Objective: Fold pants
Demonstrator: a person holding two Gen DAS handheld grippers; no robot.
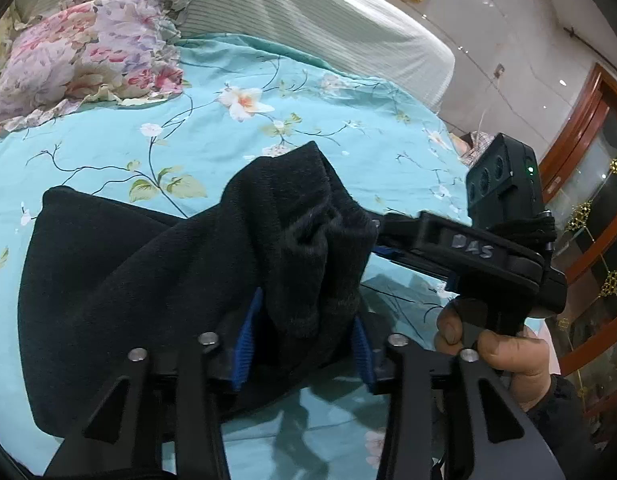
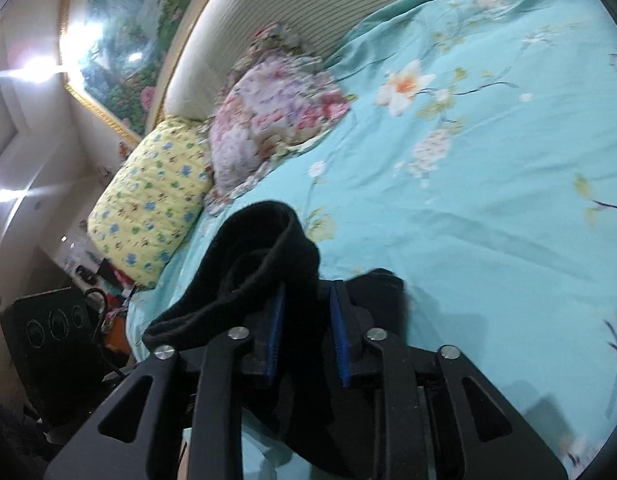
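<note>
The black fleece pants (image 1: pixel 156 272) hang bunched above the turquoise floral bedspread (image 1: pixel 108 140). My left gripper (image 1: pixel 304 332) is shut on a thick fold of the pants, between its blue pads (image 1: pixel 244 340). My right gripper (image 2: pixel 306 332) is shut on another part of the pants (image 2: pixel 260 240), whose hem curls up over its left finger. In the left wrist view the right gripper's body (image 1: pixel 480 248) reaches in from the right, its fingertips hidden behind the cloth, with a hand (image 1: pixel 508 352) on its handle.
A pink floral pillow (image 1: pixel 80 52) and a yellow patterned pillow (image 2: pixel 148 200) lie at the padded striped headboard (image 1: pixel 308 8). A framed picture (image 2: pixel 120 48) hangs above. A dark speaker (image 2: pixel 52 328) stands beside the bed. A wooden cabinet (image 1: pixel 588 200) is at right.
</note>
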